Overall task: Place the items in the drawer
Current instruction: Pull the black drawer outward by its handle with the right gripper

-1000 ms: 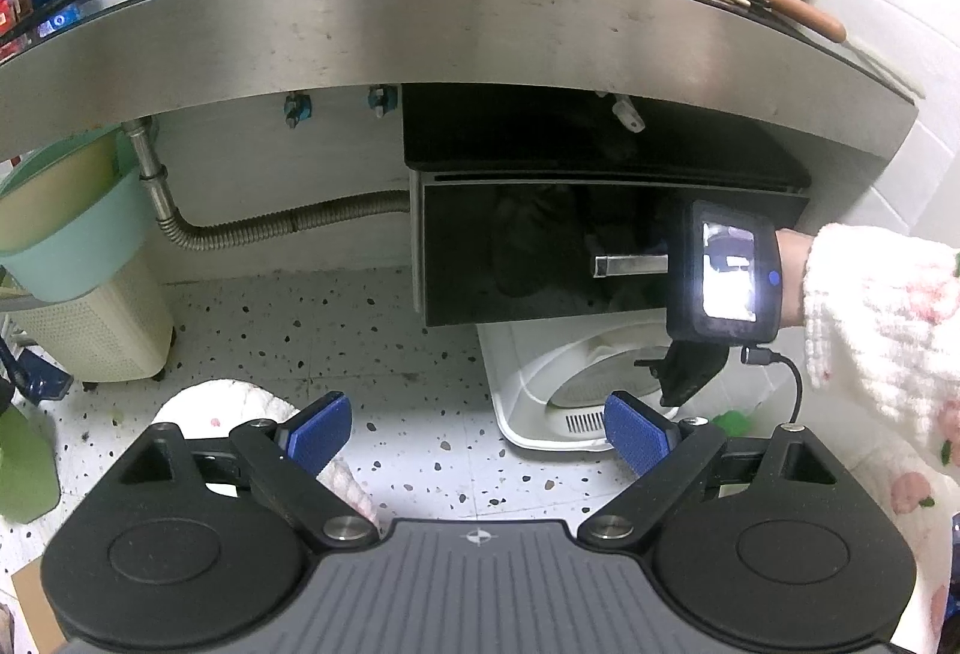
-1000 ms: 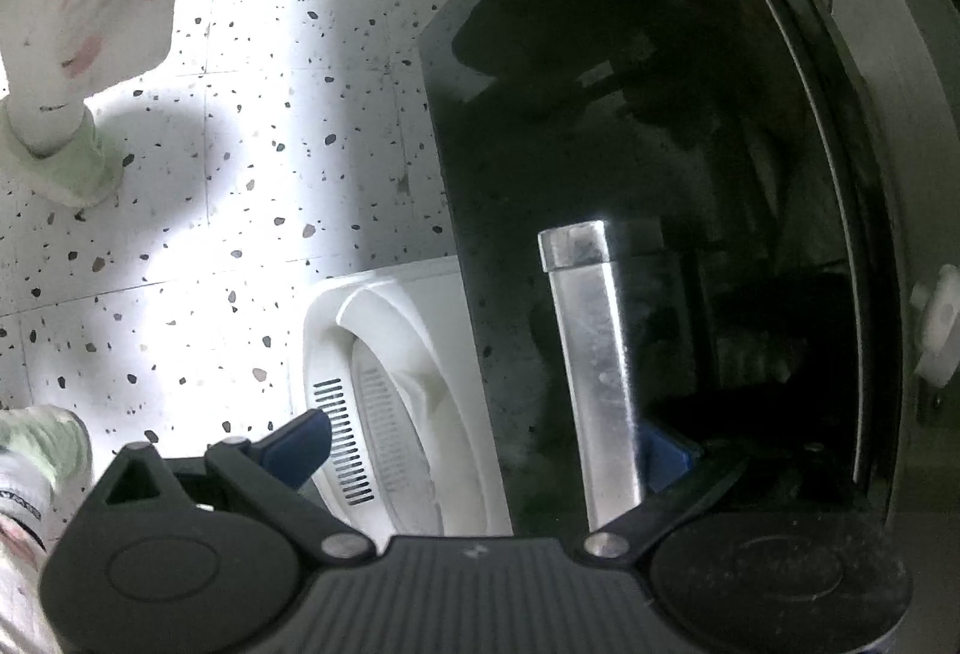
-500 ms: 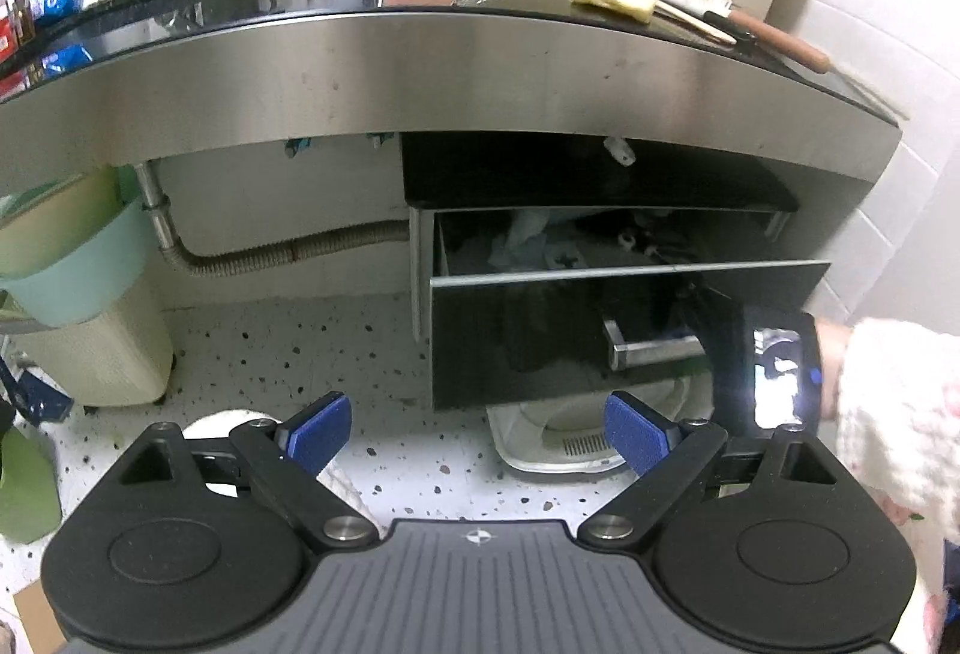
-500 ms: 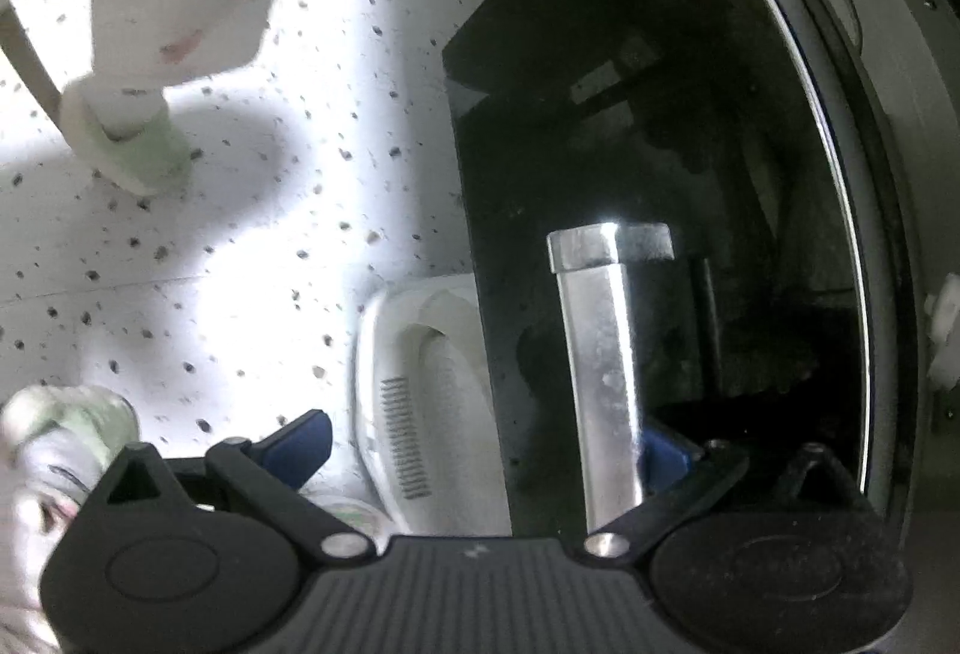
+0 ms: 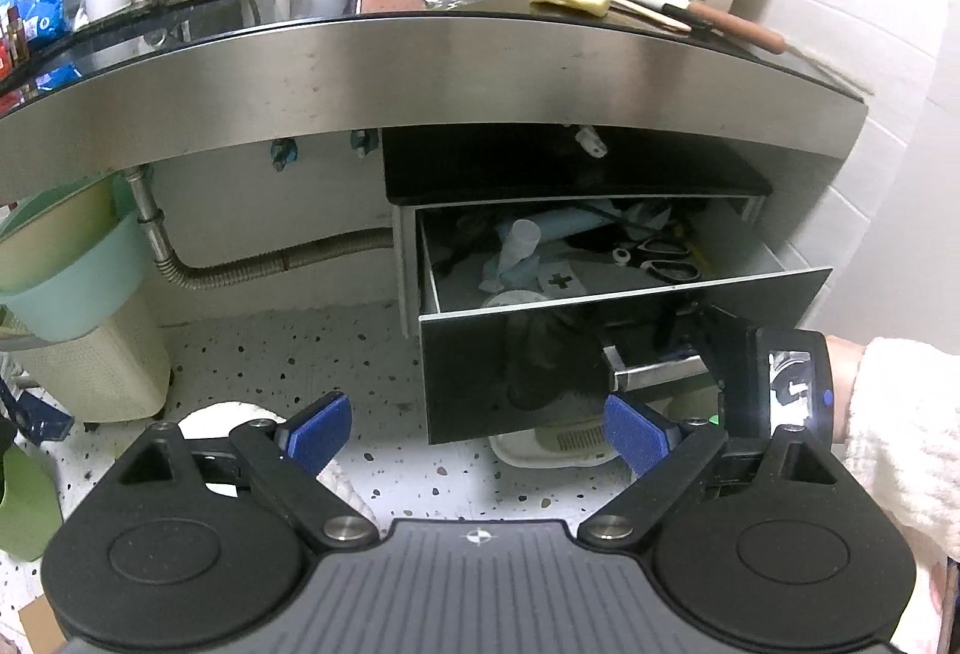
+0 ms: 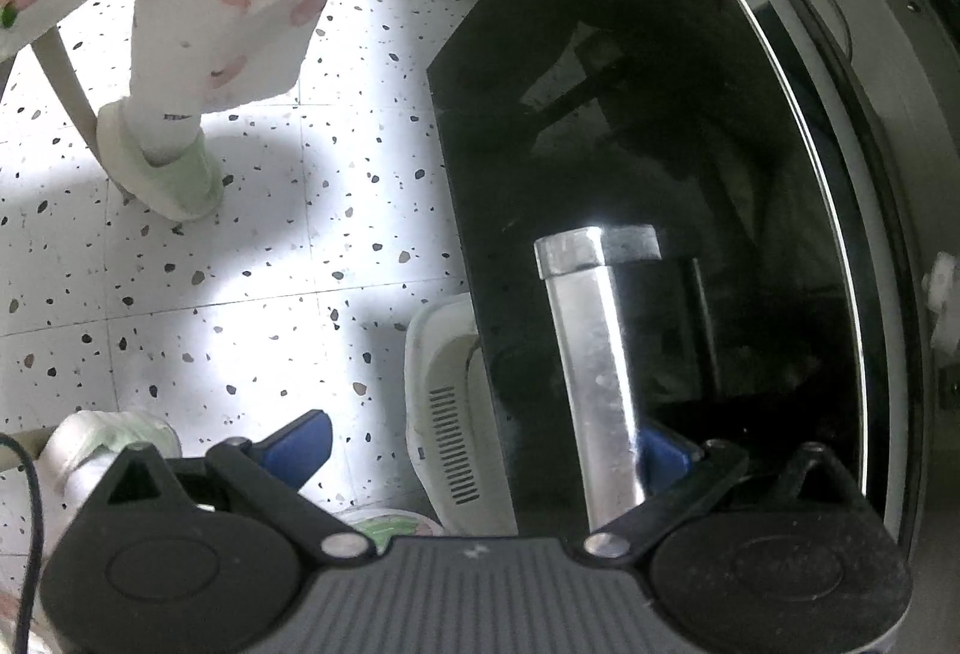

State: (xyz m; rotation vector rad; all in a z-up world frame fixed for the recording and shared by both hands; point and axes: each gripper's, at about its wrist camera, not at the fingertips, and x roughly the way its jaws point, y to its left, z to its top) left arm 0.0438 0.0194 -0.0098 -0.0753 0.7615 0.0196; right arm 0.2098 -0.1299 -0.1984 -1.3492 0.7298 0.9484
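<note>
Two grippers: right (image 6: 480, 444) spread, one finger hooked behind handle (image 6: 591, 372) of drawer (image 5: 624, 294); left (image 5: 477, 429) spread, empty, facing worktop (image 5: 420, 72) front edge.

Black drawer (image 5: 516, 354); silver handle (image 6: 594, 384); speckled white floor (image 6: 240, 264).

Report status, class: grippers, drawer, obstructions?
Left gripper open, empty. Right gripper open, one finger hooked behind handle. Drawer pulled out, cluttered; scissors inside.

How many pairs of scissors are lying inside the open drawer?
1. The black-handled scissors lie at the right side of the drawer, near its front. Clutter behind may hide more.
</note>
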